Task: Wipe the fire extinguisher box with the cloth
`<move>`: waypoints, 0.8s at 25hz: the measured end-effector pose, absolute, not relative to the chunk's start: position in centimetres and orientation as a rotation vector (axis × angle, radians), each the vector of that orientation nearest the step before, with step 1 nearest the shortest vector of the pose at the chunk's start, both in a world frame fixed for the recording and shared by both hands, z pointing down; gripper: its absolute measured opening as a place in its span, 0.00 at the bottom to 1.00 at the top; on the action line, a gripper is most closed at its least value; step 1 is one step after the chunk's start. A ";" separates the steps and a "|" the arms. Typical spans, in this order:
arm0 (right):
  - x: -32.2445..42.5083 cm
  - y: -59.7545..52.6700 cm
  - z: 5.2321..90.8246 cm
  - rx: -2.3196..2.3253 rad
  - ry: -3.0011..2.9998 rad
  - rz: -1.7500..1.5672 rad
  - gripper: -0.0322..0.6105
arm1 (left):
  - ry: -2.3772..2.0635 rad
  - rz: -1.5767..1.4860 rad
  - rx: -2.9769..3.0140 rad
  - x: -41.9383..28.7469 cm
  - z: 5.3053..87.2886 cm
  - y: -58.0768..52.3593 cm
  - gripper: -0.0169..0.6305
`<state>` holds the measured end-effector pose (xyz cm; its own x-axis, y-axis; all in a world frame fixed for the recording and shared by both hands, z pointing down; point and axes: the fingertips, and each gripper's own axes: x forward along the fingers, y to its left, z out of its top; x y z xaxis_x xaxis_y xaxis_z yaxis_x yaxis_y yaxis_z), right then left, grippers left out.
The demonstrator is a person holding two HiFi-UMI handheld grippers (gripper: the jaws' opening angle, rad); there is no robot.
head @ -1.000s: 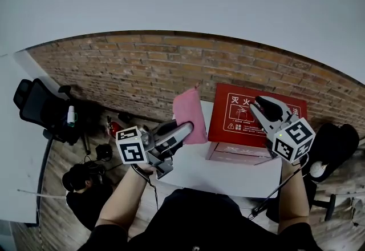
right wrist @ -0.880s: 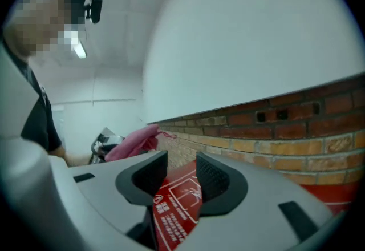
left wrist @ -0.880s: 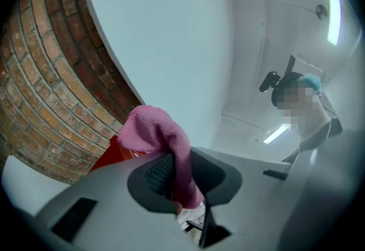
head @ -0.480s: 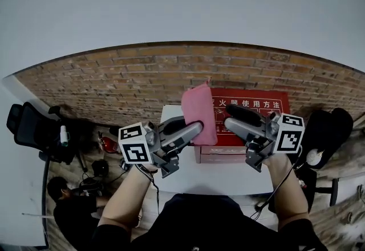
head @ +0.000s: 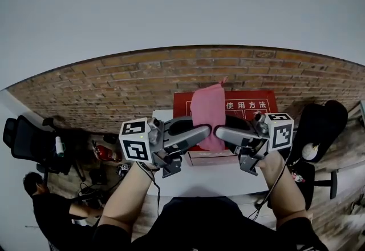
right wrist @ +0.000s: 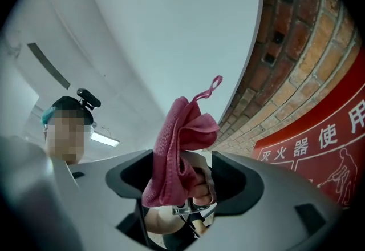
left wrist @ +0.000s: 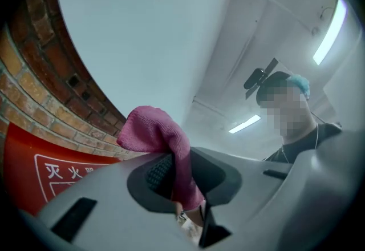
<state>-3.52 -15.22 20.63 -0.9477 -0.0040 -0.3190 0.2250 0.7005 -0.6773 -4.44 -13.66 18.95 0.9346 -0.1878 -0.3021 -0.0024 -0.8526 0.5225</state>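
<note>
The left gripper (head: 203,130) is clamped narrowly on the lower part of the pink cloth (head: 207,108), which stands up above its jaws. The right gripper (head: 222,132) meets it from the right. Its jaws have just been opening and stand wide, with the cloth between them but not pinched. Just beyond, the red fire extinguisher box (head: 254,105) lies on the white table (head: 199,178) by the brick wall (head: 114,84), its middle hidden by the cloth.

Head view: high, wide, steeply down, farther off. 2 gripper views: low, close, tilted upward, angled toward each other – all 3 share pink cloth (head: 206,108), red box (head: 251,113), brick wall (head: 171,73).
</note>
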 end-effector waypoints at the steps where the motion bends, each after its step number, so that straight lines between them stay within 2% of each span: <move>1: -3.4 -15.4 20.4 0.179 2.602 -1.094 0.52 | -0.121 -0.466 2.543 -4.2 19.1 -13.8 0.17; 5: -3.1 -15.9 20.3 0.174 2.608 -1.086 0.51 | -0.134 -0.416 2.529 -3.7 20.2 -14.3 0.17; 6: -3.1 -16.0 20.5 0.163 2.618 -1.085 0.48 | -0.147 -0.412 2.523 -3.6 20.5 -14.5 0.17; 8: -2.9 -16.1 20.8 0.139 2.629 -1.082 0.30 | -0.181 -0.409 2.507 -3.7 21.0 -15.0 0.17; 9: -2.9 -16.2 20.9 0.135 2.632 -1.079 0.24 | -0.193 -0.410 2.499 -3.8 21.2 -15.1 0.17; 10: -2.8 -16.2 20.9 0.139 2.633 -1.078 0.21 | -0.199 -0.412 2.491 -3.9 21.3 -15.2 0.17; 20: -5.0 -16.6 21.1 0.135 2.684 -1.052 0.17 | -0.456 -0.321 2.631 -6.4 21.5 -15.2 0.19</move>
<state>-5.02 -16.58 21.09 -0.9631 -0.0068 -0.2690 0.1778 0.7344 -0.6550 -6.38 -15.22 21.55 0.9183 -0.3673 -0.1475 -0.2631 -0.8449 0.4658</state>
